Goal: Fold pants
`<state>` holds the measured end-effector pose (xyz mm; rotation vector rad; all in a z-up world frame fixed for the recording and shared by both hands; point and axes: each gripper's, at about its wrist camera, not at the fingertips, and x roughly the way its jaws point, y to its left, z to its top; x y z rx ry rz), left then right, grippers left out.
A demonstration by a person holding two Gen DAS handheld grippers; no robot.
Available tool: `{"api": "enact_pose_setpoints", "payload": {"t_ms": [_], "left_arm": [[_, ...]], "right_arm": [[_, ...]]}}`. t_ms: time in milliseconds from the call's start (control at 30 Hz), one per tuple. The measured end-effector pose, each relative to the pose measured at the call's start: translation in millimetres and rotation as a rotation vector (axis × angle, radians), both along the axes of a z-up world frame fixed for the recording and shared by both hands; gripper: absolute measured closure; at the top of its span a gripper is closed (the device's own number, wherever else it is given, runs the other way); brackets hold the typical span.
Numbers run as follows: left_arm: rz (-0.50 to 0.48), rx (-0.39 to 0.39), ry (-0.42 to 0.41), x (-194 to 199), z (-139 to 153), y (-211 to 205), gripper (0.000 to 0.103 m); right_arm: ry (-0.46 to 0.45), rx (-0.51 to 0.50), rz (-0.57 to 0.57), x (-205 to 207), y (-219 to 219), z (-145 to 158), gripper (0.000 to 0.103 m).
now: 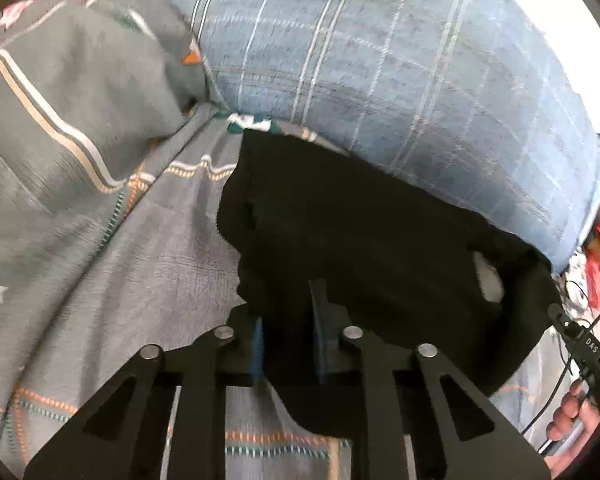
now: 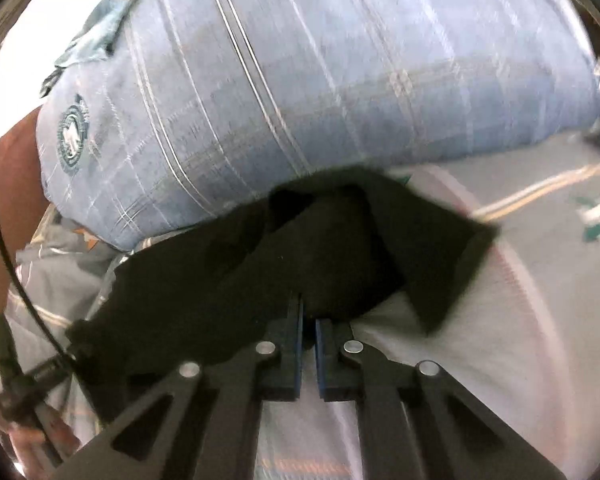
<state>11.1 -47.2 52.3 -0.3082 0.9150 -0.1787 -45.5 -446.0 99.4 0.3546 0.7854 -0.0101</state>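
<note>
Bedding fills the far left of our left wrist view: a grey quilt (image 1: 60, 120) with orange-and-white stripes and stars, bunched over a matching grey sheet (image 1: 140, 260). To its right we see the black pants (image 1: 360, 240) lying on the sheet against a blue plaid pillow (image 1: 380, 60). Our left gripper (image 1: 288, 344) has its pads clamped on a fold of the pants' near edge. At the far right edge our right hand (image 1: 576, 416) shows. In the right wrist view, the pants (image 2: 240, 272) lie crumpled below the pillow (image 2: 320, 80), and our right gripper (image 2: 308, 340) pinches their near edge, jaws nearly together.
</note>
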Motion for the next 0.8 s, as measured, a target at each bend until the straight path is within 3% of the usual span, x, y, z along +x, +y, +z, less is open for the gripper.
{"api": "enact_pose_setpoints", "payload": {"t_ms": [233,433,500,533,567,600,667,800], "left_arm": [[-0.022,0.010,-0.022,-44.1,23.4,20.8,0.089],[0.006,0.049,0.049,-53.0,-4.2,36.8,0.089],[0.013,0.059,0.064,-53.0,-10.4,36.0,0.087],[0.024,0.067,0.070,-54.1,-10.8,35.7,0.082],[0.031,0.076,0.070,-56.1,-8.8,35.6,0.074],[0.036,0.092,0.072,-59.5,-6.1,35.6,0.067],[0.040,0.117,0.063,-66.6,3.7,36.8,0.042],[0.032,0.126,0.014,-77.9,25.2,36.2,0.039]], "right_arm": [[0.041,-0.016,0.064,-69.1,-2.3,26.4,0.100],[0.190,-0.014,0.073,-91.6,6.3,-21.4,0.099],[0.232,-0.015,0.067,-94.7,2.7,-35.9,0.094],[0.242,0.001,0.062,-95.2,-1.0,-38.2,0.090],[0.253,0.025,0.063,-97.1,-6.1,-36.8,0.076],[0.241,0.034,0.063,-100.1,-10.4,-31.7,0.070],[0.197,0.011,0.058,-109.7,-17.8,-17.1,0.062],[0.151,-0.069,0.010,-118.6,-44.0,5.3,0.054]]}}
